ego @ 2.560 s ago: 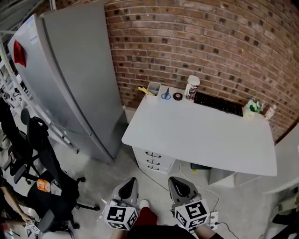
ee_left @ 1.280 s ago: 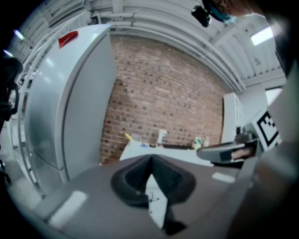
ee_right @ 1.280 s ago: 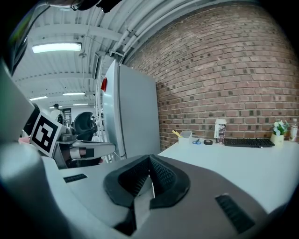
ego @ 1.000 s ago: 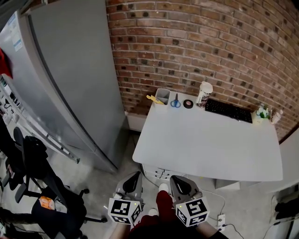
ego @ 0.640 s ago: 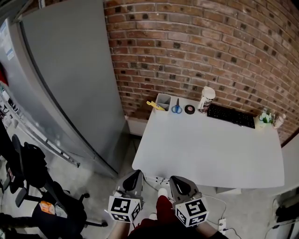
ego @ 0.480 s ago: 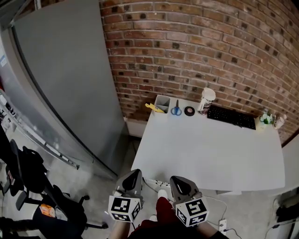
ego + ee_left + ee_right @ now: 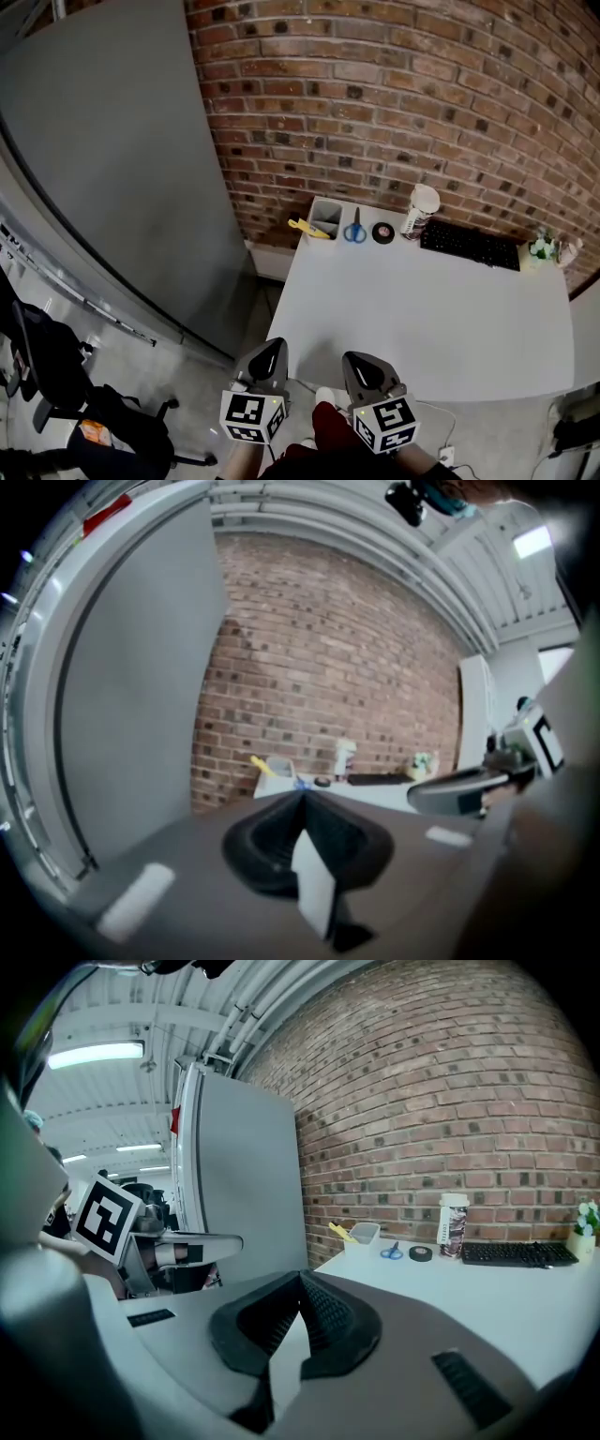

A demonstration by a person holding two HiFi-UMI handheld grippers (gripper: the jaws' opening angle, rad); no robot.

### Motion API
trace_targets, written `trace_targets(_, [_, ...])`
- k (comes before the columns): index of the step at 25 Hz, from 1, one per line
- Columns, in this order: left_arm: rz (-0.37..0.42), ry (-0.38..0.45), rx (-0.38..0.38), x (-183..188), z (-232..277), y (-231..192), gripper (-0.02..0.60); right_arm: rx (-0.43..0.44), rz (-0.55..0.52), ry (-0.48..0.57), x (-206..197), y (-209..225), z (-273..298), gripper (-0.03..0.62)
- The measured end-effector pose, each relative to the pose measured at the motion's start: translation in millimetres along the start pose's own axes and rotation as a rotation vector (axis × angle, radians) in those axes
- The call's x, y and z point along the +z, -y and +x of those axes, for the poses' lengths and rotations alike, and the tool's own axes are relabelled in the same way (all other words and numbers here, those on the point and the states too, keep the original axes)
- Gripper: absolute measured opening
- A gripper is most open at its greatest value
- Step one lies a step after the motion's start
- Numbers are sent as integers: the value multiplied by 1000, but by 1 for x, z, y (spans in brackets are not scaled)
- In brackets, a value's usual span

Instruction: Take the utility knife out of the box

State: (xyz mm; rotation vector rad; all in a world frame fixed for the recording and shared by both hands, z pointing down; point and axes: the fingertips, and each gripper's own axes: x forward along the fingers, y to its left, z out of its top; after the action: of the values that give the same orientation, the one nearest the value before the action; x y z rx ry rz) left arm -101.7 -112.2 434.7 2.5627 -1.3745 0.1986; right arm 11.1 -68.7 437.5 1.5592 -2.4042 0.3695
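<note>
A small white box [image 7: 325, 217] stands at the far left corner of the white table [image 7: 422, 319], against the brick wall. The yellow utility knife [image 7: 305, 228] sticks out of it to the left; it also shows as the yellow knife [image 7: 339, 1232] in the right gripper view and as the knife [image 7: 260, 764] in the left gripper view. My left gripper [image 7: 273, 348] and right gripper [image 7: 358, 360] hang side by side short of the table's near edge, far from the box. Both are shut with nothing between the jaws.
Blue scissors [image 7: 354, 232], a black tape roll [image 7: 382, 232], a tall cup [image 7: 419, 208], a black keyboard [image 7: 469, 246] and a small plant [image 7: 544, 248] line the table's back edge. A large grey cabinet [image 7: 94, 187] stands to the left, with a black office chair [image 7: 52, 394] below it.
The table and box have drawn closer in the head view, and the grey cabinet has slid further left. Both grippers stay shut and side by side.
</note>
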Motion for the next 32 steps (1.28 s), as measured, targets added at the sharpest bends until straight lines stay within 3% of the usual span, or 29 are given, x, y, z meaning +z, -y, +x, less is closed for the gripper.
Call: trace_targets(32, [-11, -76, 31, 16, 165, -57, 3, 29, 18, -60, 29, 103, 125, 8])
